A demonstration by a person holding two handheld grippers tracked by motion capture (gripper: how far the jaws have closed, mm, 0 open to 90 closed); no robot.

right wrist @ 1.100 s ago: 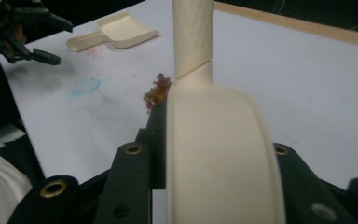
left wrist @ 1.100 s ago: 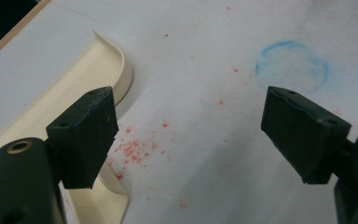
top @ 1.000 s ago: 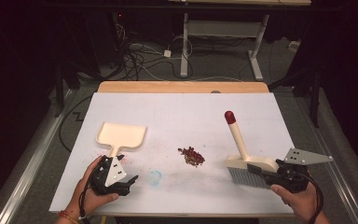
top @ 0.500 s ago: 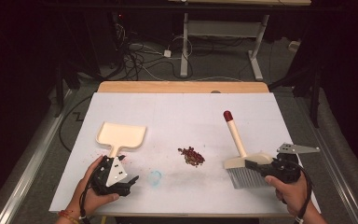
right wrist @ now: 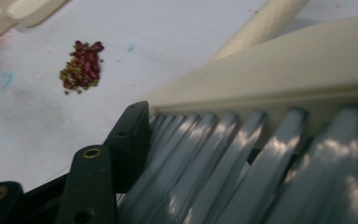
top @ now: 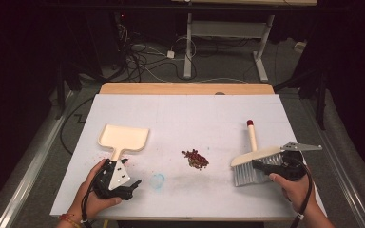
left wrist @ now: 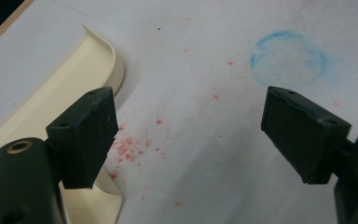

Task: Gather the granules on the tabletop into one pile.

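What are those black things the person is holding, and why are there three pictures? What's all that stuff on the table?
Those are grabbing tools, one in each of the person's hands. One picture looks down from above the white table; the other two come from small cameras riding on each tool. The left tool is open and holds nothing, right beside the cream dustpan. The right tool is pushed in at the grey bristles of the brush; its grip is hidden, so I cannot tell if it is squeezing. In the middle lies a little pile of red and green bits, maybe beans. There is also a faint blue ring drawn on the table.
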